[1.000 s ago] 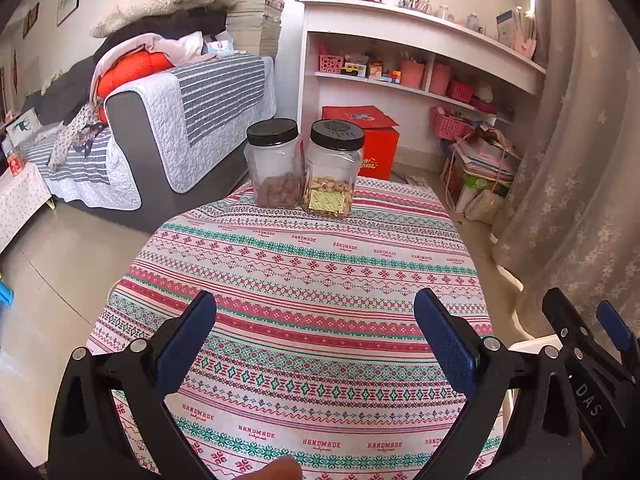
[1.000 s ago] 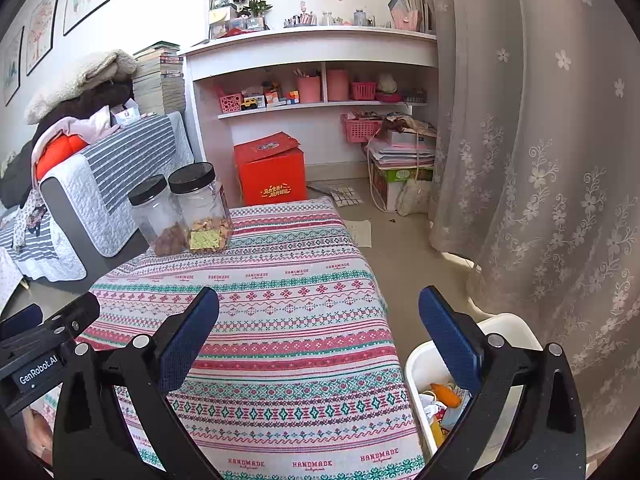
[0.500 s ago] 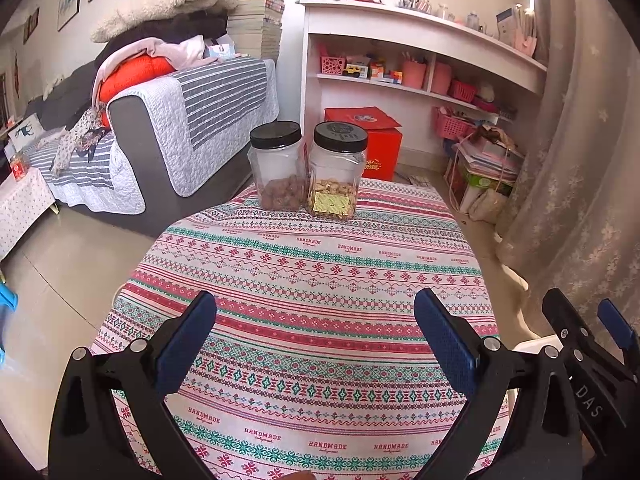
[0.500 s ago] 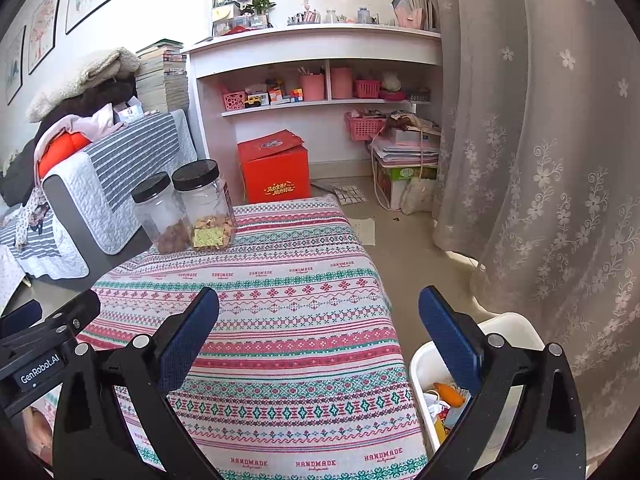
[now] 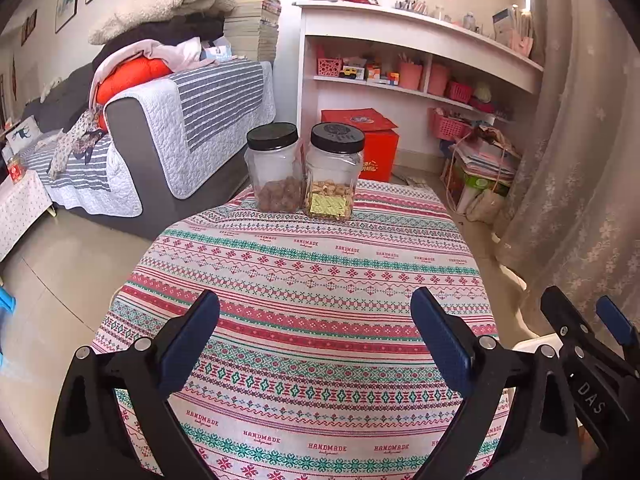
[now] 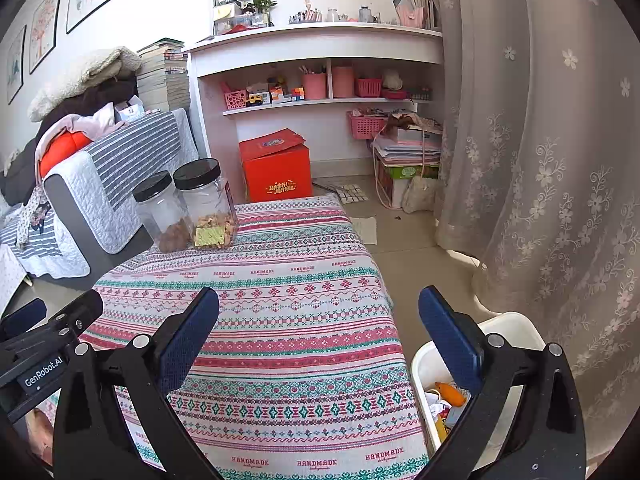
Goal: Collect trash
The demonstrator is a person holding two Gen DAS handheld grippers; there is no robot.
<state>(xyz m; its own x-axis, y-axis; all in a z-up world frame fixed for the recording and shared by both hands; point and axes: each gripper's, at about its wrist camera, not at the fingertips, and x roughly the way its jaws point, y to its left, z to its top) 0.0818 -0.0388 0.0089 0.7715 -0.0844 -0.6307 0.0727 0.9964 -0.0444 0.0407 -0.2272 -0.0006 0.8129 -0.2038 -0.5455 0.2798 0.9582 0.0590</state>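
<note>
A white trash bin (image 6: 516,328) stands on the floor right of the table, with orange and white scraps (image 6: 444,398) inside. My right gripper (image 6: 320,324) is open and empty above the table's right front, its right finger over the bin. My left gripper (image 5: 316,328) is open and empty above the table's front. The table is covered by a striped patterned cloth (image 5: 320,280), also in the right wrist view (image 6: 280,300). I see no loose trash on the cloth. The right gripper (image 5: 592,340) shows at the right edge of the left wrist view.
Two clear jars with black lids, one with brown snacks (image 5: 276,172) and one with pale snacks (image 5: 334,176), stand at the table's far edge. A grey sofa (image 5: 168,132) is left, a white shelf (image 5: 400,64) and red box (image 5: 368,140) behind, a curtain (image 6: 560,160) right.
Both grippers have risen and drawn back slightly, so the table looks a little farther. Both stay open and empty. Nothing on the table moved.
</note>
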